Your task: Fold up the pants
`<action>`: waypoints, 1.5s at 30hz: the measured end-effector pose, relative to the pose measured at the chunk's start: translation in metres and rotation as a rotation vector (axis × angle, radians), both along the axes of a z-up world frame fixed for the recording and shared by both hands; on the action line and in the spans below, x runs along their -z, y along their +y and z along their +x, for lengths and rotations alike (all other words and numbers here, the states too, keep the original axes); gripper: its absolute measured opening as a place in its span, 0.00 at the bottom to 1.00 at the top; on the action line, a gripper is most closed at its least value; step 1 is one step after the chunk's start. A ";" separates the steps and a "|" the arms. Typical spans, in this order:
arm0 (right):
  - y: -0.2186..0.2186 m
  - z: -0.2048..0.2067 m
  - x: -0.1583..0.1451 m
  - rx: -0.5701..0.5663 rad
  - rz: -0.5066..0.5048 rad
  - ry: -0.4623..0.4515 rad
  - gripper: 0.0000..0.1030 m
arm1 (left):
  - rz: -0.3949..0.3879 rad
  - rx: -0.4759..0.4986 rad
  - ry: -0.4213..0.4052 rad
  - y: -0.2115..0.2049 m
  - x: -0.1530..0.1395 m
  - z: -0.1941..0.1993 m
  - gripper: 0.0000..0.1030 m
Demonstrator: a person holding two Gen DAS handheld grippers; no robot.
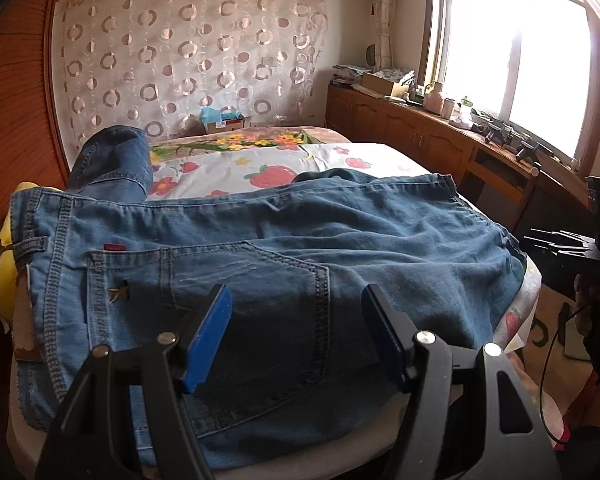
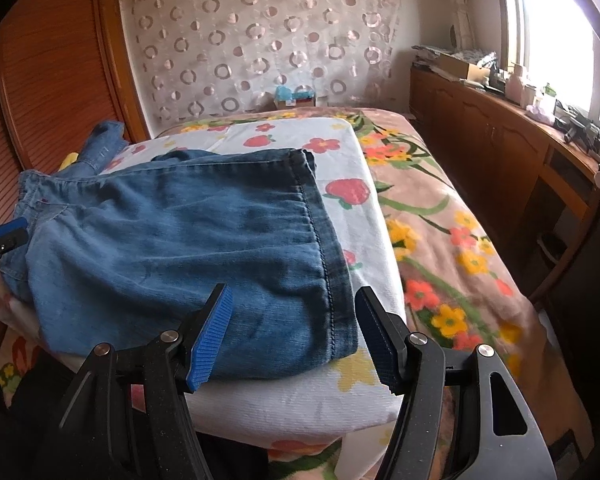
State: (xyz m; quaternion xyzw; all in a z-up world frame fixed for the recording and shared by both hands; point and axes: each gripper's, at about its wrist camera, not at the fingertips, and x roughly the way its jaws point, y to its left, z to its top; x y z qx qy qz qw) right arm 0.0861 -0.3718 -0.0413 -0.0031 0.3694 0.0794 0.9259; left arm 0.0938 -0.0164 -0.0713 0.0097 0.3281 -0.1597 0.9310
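Jeans (image 2: 180,240) on strawberry sheet (image 2: 352,208) — open hand-held gripper (image 2: 292,332) above.

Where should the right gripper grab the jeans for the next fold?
Probably the hem corner of the jeans, approached from the near bed edge. That stitched edge lies flat just ahead of the open right gripper, with bare sheet beside it.

The pants (image 1: 260,240) are lying across the near end of the bed (image 2: 440,216), on a sheet (image 2: 340,152). A box (image 1: 224,123) is sitting behind, against the curtain (image 1: 188,52). A counter (image 1: 440,128) is running along the bed's right side.
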 end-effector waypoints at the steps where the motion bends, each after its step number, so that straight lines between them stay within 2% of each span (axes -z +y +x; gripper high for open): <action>1: -0.001 0.000 0.000 0.001 0.000 0.001 0.63 | 0.003 0.001 0.000 -0.001 0.001 0.000 0.65; 9: -0.007 0.004 0.010 0.008 0.014 0.030 0.63 | 0.011 0.007 0.028 -0.006 0.014 0.004 0.65; 17: -0.010 0.006 0.022 0.009 0.003 0.060 0.59 | -0.013 0.002 0.095 -0.004 0.039 0.015 0.65; 28: -0.016 0.004 0.028 0.025 -0.025 0.067 0.56 | -0.015 -0.011 0.067 -0.008 0.048 0.013 0.65; 32: -0.015 0.006 0.030 0.013 -0.026 0.065 0.45 | -0.011 -0.017 0.065 -0.009 0.048 0.013 0.65; 34: -0.013 0.006 0.030 -0.001 -0.032 0.070 0.34 | -0.011 -0.016 0.068 -0.008 0.048 0.013 0.65; 36: -0.011 0.006 0.030 -0.007 -0.044 0.072 0.14 | -0.010 -0.014 0.075 -0.008 0.048 0.014 0.65; 40: -0.007 0.007 0.022 -0.043 -0.040 0.064 0.08 | -0.012 -0.012 0.103 -0.004 0.043 0.014 0.65; 45: 0.012 0.009 -0.019 -0.111 -0.027 -0.024 0.05 | -0.015 -0.040 0.081 0.007 0.025 0.008 0.65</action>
